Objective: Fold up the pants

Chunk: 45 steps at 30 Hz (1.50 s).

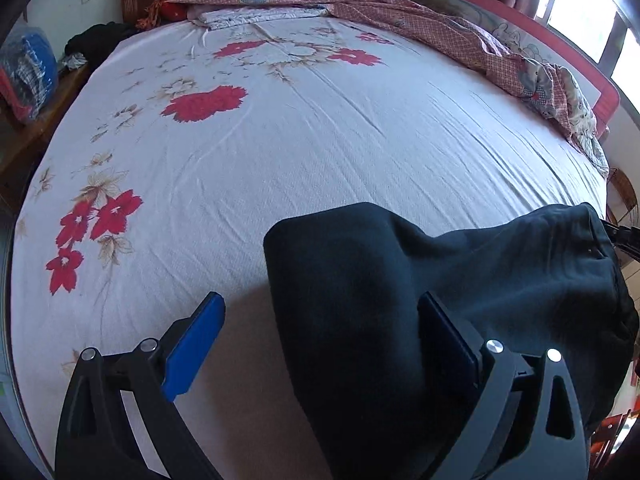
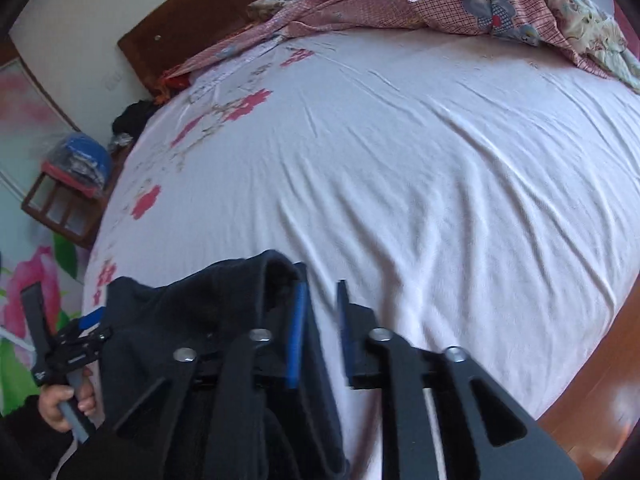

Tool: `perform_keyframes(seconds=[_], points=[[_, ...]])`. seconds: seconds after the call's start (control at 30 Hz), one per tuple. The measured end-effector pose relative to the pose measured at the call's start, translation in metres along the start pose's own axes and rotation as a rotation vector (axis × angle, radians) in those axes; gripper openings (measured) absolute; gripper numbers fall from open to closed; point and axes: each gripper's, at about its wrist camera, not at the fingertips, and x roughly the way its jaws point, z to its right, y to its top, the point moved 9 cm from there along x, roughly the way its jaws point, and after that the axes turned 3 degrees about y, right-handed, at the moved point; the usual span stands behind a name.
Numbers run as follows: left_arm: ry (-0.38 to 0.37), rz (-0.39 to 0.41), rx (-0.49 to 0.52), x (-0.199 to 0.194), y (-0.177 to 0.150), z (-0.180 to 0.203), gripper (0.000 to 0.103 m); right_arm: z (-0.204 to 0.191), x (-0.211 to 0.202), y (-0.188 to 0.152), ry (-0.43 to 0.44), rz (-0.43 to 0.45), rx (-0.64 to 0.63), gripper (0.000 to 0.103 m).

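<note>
Ahead of both tongs we see the bed, its wrinkled white sheet printed with red flowers, and a crumpled pink checked quilt along its far edge. The dark, soft pants lie bunched just in front of us. Our left tongs stand wide apart, the pants draped over the right finger. Our right tongs are part open, the pants against the left finger, unpinched.

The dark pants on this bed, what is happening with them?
A person holds a gripper in each hand over a bed with a flowered sheet. The dark pants lie bunched at the near edge. The left gripper is open, the cloth draped over one finger. The right gripper is open too, the cloth against one finger.
</note>
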Motion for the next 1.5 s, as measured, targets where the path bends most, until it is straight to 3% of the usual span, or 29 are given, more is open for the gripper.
perform_keyframes(seconds=[0.03, 0.07, 0.17, 0.27, 0.33, 0.4, 0.43, 0.53, 0.6, 0.73, 0.83, 0.9, 1.03, 1.07, 1.1, 1.13, 1.17, 1.2, 1.23, 1.27, 1.33, 1.5], points=[[-0.021, 0.0, -0.005, -0.01, -0.004, 0.001, 0.097, 0.004, -0.005, -0.004, 0.017, -0.011, 0.048, 0.069], [-0.049, 0.0, -0.015, -0.019, -0.009, 0.003, 0.097, 0.007, -0.009, -0.008, 0.066, -0.02, 0.091, 0.074], [-0.176, -0.019, -0.073, -0.045, -0.034, 0.004, 0.1, 0.009, -0.014, -0.025, 0.222, -0.088, 0.177, 0.074], [-0.302, -0.111, -0.172, -0.044, -0.066, 0.005, 0.1, 0.006, -0.018, -0.042, 0.342, -0.125, 0.229, 0.074], [-0.3, -0.142, -0.235, -0.034, -0.08, -0.002, 0.1, 0.004, -0.025, -0.05, 0.377, -0.115, 0.252, 0.074], [-0.437, -0.162, -0.304, -0.028, -0.088, 0.003, 0.1, -0.003, -0.025, -0.06, 0.415, -0.143, 0.231, 0.074], [-0.448, -0.173, -0.33, -0.024, -0.09, 0.004, 0.1, -0.005, -0.022, -0.068, 0.442, -0.18, 0.238, 0.074], [-0.497, -0.147, -0.321, -0.021, -0.084, 0.013, 0.101, -0.008, -0.006, -0.08, 0.444, -0.225, 0.239, 0.075], [-0.481, -0.165, -0.325, -0.016, -0.082, 0.015, 0.101, -0.01, 0.001, -0.08, 0.417, -0.228, 0.209, 0.079], [-0.546, -0.192, -0.306, -0.015, -0.081, 0.028, 0.101, -0.023, 0.011, -0.085, 0.447, -0.253, 0.176, 0.087], [-0.696, -0.215, -0.364, -0.023, -0.075, 0.04, 0.101, -0.036, -0.003, -0.089, 0.499, -0.253, 0.12, 0.087], [-0.735, -0.214, -0.412, -0.023, -0.072, 0.039, 0.101, -0.042, -0.01, -0.094, 0.508, -0.264, 0.074, 0.087], [-0.78, -0.242, -0.448, -0.012, -0.074, 0.04, 0.101, -0.034, 0.014, -0.1, 0.487, -0.281, 0.145, 0.087], [-0.776, -0.243, -0.449, -0.01, -0.072, 0.043, 0.101, -0.035, 0.017, -0.097, 0.491, -0.263, 0.151, 0.084], [-0.778, -0.241, -0.435, -0.012, -0.07, 0.047, 0.101, -0.034, 0.017, -0.096, 0.46, -0.251, 0.124, 0.062], [-0.758, -0.237, -0.413, -0.011, -0.07, 0.049, 0.094, -0.03, 0.018, -0.098, 0.429, -0.254, 0.119, 0.048], [-0.73, -0.239, -0.406, -0.009, -0.071, 0.049, 0.061, -0.028, 0.015, -0.098, 0.446, -0.251, 0.141, 0.032], [-0.7, -0.254, -0.407, -0.005, -0.075, 0.048, 0.04, -0.028, 0.009, -0.098, 0.467, -0.238, 0.144, 0.018], [-0.723, -0.26, -0.425, -0.005, -0.075, 0.045, 0.029, -0.03, 0.004, -0.098, 0.458, -0.235, 0.13, 0.018], [-0.749, -0.259, -0.443, -0.005, -0.076, 0.043, 0.023, -0.036, 0.0, -0.099, 0.442, -0.232, 0.103, 0.017], [-0.727, -0.239, -0.426, -0.009, -0.074, 0.047, 0.02, -0.048, -0.011, -0.096, 0.434, -0.217, 0.078, 0.016], [-0.749, -0.21, -0.449, -0.018, -0.066, 0.051, 0.017, -0.07, -0.029, -0.075, 0.41, -0.186, 0.01, 0.015]])
